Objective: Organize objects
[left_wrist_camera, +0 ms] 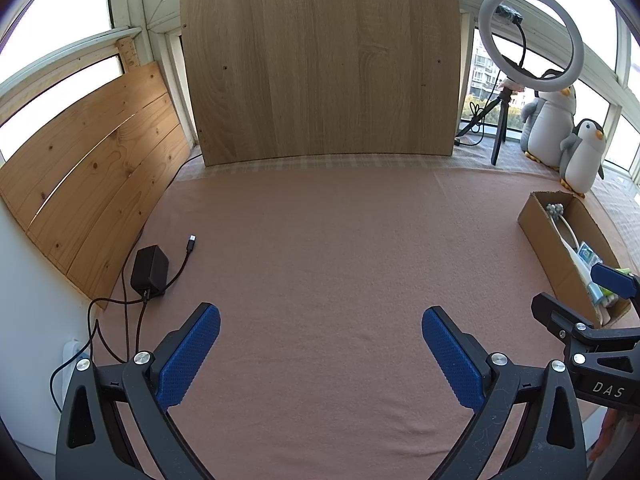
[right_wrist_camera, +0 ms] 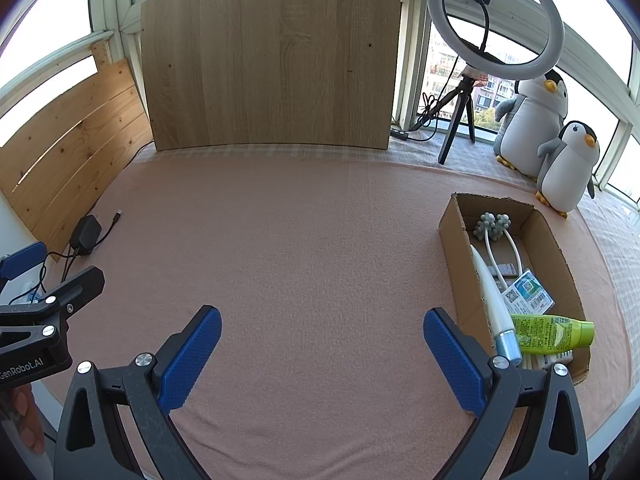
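Pink cloth point(right_wrist_camera: 304, 240) lies bare across the middle of both views; the left gripper point(left_wrist_camera: 320, 356) and the right gripper point(right_wrist_camera: 322, 356) both hover with jaws spread wide, holding nothing; the cardboard box point(right_wrist_camera: 448, 220) at right of frame already holds a green bottle point(right_wrist_camera: 548, 332), a white pen-like tool point(right_wrist_camera: 490, 296) and a massager point(right_wrist_camera: 492, 226); likely little remains, so check the black charger point(left_wrist_camera: 150, 270) at lower left, approaching from above.

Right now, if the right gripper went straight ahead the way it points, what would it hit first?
Nothing close: the right gripper is open over bare pink cloth. The cardboard box sits off to its right. Straight on, it would probably meet the upright wooden board, though depth is unclear.
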Action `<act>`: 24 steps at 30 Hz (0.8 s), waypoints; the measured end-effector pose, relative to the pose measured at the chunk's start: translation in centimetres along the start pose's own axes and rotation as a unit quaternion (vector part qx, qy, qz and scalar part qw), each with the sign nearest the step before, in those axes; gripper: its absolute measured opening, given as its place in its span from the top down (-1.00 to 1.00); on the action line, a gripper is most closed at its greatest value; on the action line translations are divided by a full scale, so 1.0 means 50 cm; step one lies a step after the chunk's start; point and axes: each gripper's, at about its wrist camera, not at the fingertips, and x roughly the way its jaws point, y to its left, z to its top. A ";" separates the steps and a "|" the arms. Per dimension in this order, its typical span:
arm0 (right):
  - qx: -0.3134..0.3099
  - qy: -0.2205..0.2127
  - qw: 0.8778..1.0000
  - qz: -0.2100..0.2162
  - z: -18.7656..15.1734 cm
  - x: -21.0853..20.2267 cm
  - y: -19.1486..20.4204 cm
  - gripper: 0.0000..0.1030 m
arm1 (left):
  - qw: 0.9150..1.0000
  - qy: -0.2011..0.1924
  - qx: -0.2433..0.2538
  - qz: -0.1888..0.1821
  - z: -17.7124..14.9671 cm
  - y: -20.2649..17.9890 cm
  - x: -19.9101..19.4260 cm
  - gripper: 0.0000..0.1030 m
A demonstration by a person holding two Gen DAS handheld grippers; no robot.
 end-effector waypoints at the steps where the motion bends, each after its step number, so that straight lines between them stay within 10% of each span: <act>1: 0.000 0.000 1.000 0.000 0.000 0.000 0.000 -0.94 | 1.000 0.000 0.000 0.000 -0.001 0.001 0.001 -0.99; 24: 0.000 0.000 1.000 0.000 0.000 0.002 -0.002 -0.94 | 1.000 0.001 0.000 0.000 -0.001 0.003 0.004 -0.99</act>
